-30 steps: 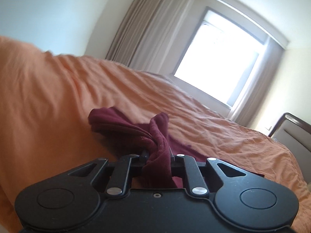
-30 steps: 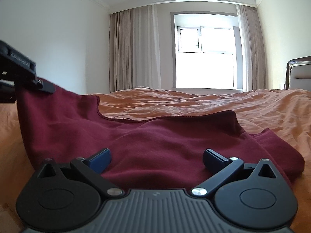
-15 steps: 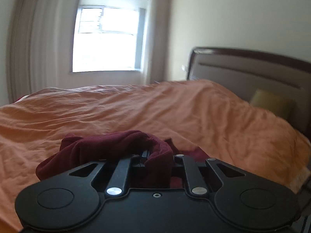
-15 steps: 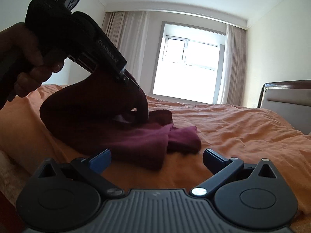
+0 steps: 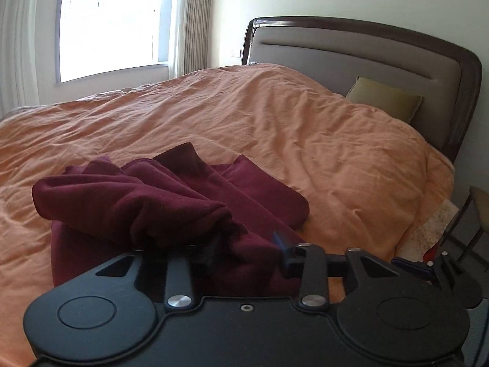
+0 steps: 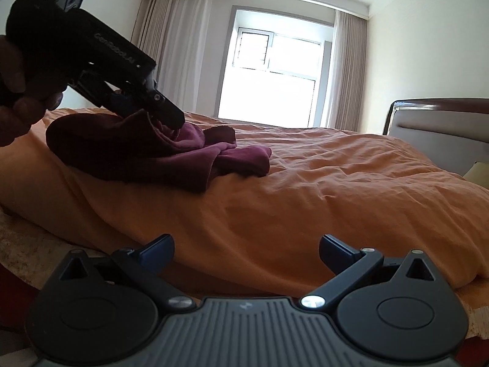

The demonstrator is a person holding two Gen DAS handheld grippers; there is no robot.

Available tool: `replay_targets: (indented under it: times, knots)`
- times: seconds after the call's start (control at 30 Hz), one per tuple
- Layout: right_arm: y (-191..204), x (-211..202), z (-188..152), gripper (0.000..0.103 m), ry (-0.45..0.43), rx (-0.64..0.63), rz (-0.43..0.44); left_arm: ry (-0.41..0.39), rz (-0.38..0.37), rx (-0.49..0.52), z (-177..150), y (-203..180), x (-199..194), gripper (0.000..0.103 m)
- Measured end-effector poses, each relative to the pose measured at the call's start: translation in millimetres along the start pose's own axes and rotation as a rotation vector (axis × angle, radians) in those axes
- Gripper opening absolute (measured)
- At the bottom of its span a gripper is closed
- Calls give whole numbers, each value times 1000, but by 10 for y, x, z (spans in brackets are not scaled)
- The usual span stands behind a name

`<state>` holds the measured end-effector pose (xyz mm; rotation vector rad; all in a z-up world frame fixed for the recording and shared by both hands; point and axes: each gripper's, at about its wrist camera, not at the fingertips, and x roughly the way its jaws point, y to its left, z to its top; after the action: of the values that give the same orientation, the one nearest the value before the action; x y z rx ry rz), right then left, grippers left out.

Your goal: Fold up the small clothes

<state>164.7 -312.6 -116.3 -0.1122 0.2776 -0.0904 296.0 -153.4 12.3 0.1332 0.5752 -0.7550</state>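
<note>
A dark red cloth (image 5: 171, 195) lies bunched in loose folds on the orange bed cover (image 5: 305, 140). My left gripper (image 5: 247, 244) stands open over the cloth's near edge, with cloth lying between and under its fingers. In the right wrist view the cloth (image 6: 183, 153) sits at the left on the bed, with the left gripper (image 6: 146, 104) above it. My right gripper (image 6: 244, 249) is open and empty, low at the bed's near edge, well apart from the cloth.
A padded headboard (image 5: 382, 58) with a dark frame and an olive pillow (image 5: 385, 101) are at the right. A bright window (image 6: 275, 70) with curtains is behind the bed. A stool (image 5: 476, 214) stands beside the bed.
My left gripper has opened and let the cloth drop onto the bed. My right gripper has drawn back from the cloth toward the bed's edge.
</note>
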Motion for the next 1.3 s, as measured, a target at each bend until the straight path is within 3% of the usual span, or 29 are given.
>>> replay_targets:
  times: [0.03,0.13,0.23,0.33,0.53,0.63,0.77,0.83,1.03,1.3]
  knots:
    - [-10,-10,10,103,-3,4,-4,-4,-7,-11,-12,10,-27,59]
    - [-13,-33,24,103,-10,8,-11,-18,-30,-39,-49,17,-126,65]
    - [-1,-37,43,103,-11,3,-20,-40,-45,-95,-128,62,-250,81]
    - [1,-31,69,103,-12,4,-29,-52,-51,-158,-219,116,-389,86]
    - [5,-40,202,103,-32,41,-39,-132,40,-253,-350,216,-780,102]
    - [40,-63,340,103,-65,68,-18,-170,110,-324,-400,346,-945,102]
    - [143,-33,603,103,-107,50,56,-147,303,-413,-428,555,-985,102]
    - [210,21,761,103,-119,32,104,-138,364,-465,-471,687,-997,102]
    - [421,256,1196,103,-142,-15,212,-146,427,-529,-601,893,-1063,102]
    - [840,740,1516,100,-43,-109,362,-138,468,-569,-757,1006,-1104,102]
